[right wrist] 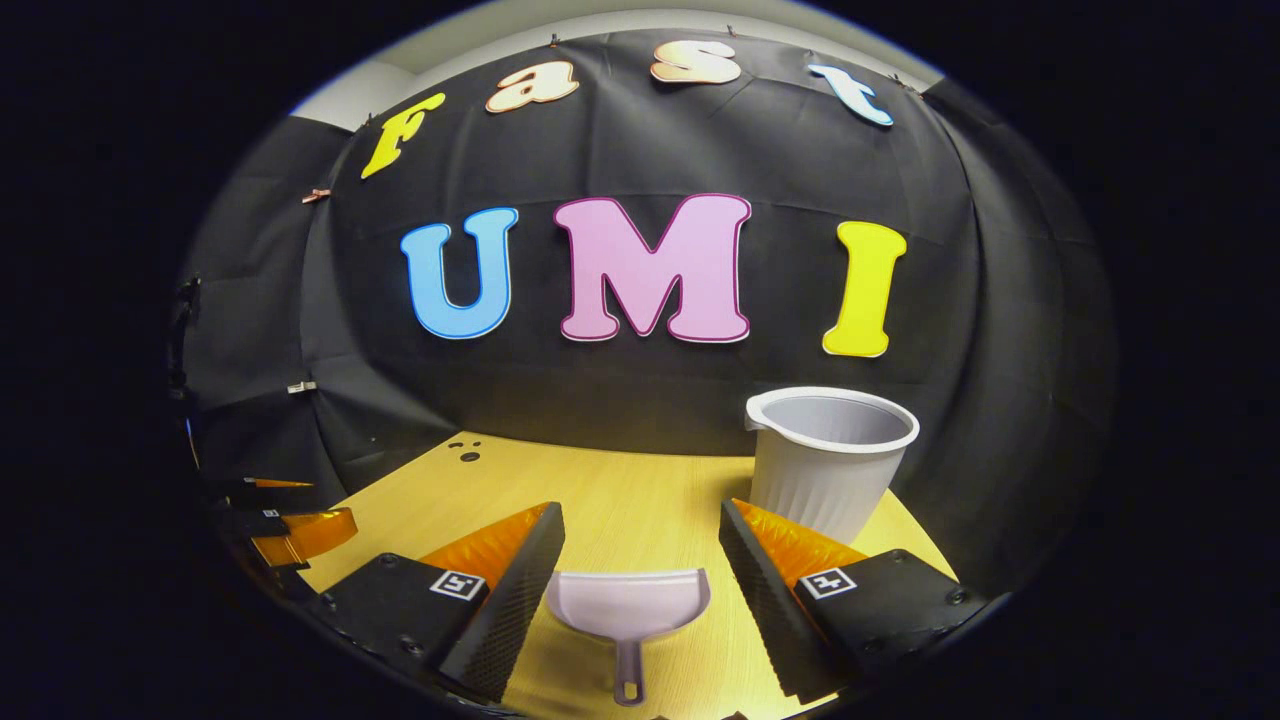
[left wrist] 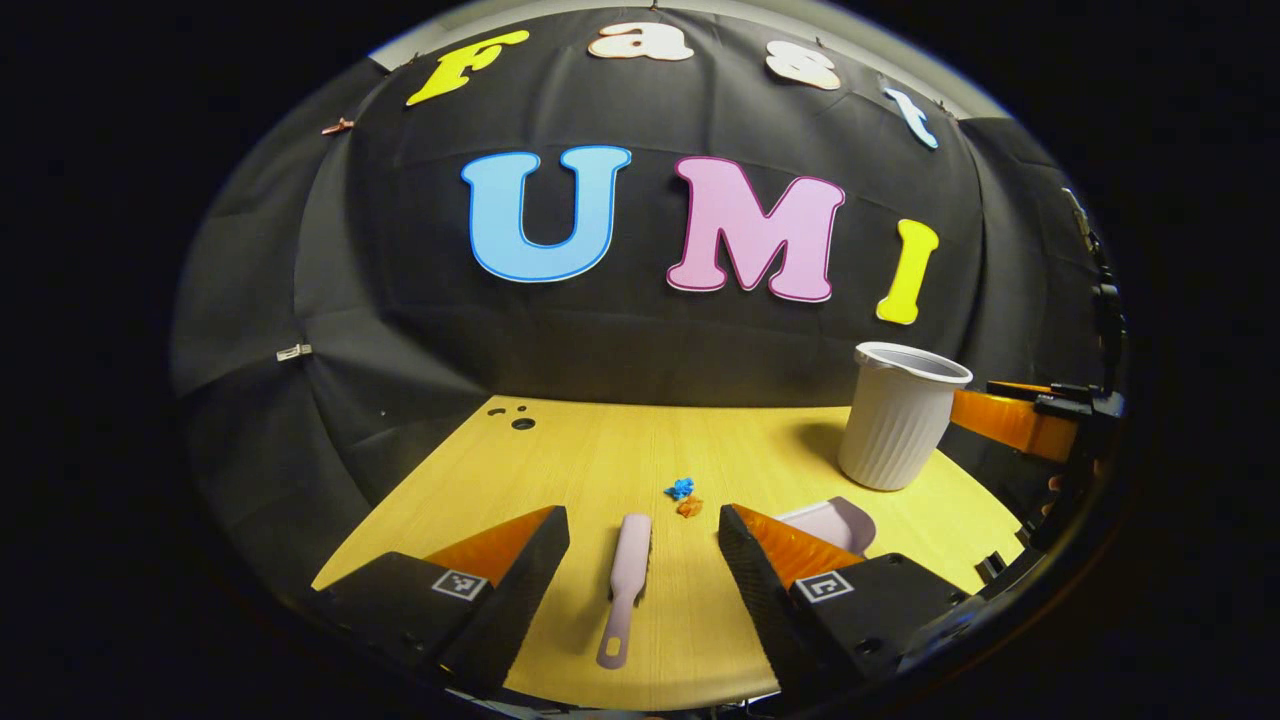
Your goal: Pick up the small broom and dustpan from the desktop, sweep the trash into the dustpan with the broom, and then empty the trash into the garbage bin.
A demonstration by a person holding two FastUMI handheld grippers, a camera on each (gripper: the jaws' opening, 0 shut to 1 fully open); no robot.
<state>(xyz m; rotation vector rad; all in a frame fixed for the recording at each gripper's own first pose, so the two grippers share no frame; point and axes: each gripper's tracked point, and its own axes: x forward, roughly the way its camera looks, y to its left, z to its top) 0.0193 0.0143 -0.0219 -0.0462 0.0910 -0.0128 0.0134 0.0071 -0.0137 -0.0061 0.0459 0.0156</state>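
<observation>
Small pink broom (left wrist: 626, 575) flat on the wooden tabletop (left wrist: 600, 465), handle toward the camera, bristle end pointing away, lying between the two fingers of the left claw (left wrist: 643, 535) but touched by neither. Just past its far end, two bits of trash: a blue crumpled scrap (left wrist: 680, 488) and an orange one (left wrist: 689, 507), close together. To the right of these, the pale pink dustpan (left wrist: 835, 520), partly hidden behind the right finger of the left claw.

In the right gripper view, same dustpan (right wrist: 628, 605) flat on the tabletop (right wrist: 620, 490), open mouth facing away, thin handle pointing to the camera, centred between the fingers of the right claw (right wrist: 642, 535). No contact with either finger.

Left claw released, fingers spread wide. Right claw also released, spread wide.

White ribbed garbage bin (left wrist: 900, 418) upright at the far right part of the tabletop, beyond the dustpan; seen also in the right gripper view (right wrist: 828, 455), just behind the right finger. Near the far left corner of the tabletop, a few small dark holes (left wrist: 518, 418).
</observation>
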